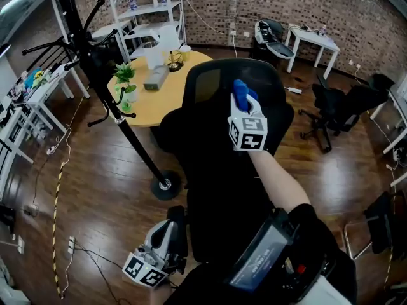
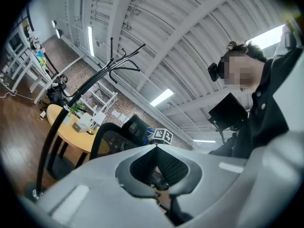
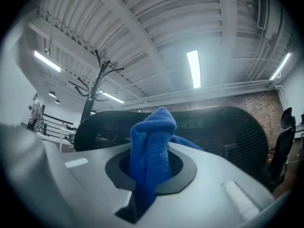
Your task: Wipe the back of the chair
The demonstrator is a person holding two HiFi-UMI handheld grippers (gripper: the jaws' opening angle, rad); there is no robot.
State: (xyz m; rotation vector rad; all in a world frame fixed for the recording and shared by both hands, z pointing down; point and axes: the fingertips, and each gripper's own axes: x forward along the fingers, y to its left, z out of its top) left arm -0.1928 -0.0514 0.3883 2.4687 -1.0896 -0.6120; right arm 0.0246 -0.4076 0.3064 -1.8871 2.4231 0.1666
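A black office chair stands in the middle of the head view, its mesh back (image 1: 213, 84) facing me. My right gripper (image 1: 243, 107) is shut on a blue cloth (image 1: 239, 89) held at the upper part of that back. In the right gripper view the cloth (image 3: 152, 146) bunches up between the jaws, with the chair back (image 3: 228, 132) right behind it. My left gripper (image 1: 168, 230) hangs low at the left beside the chair's lower part, shut, with nothing held. Its own view looks up at the chair back (image 2: 111, 144) and the blue cloth (image 2: 149, 131).
A black coat stand (image 1: 108, 88) leans over the floor left of the chair, its round base (image 1: 166, 186) close by. Behind is a round wooden table (image 1: 168, 100) with plants and a box. More office chairs (image 1: 337, 107) stand right. Cables (image 1: 60, 189) run along the left floor.
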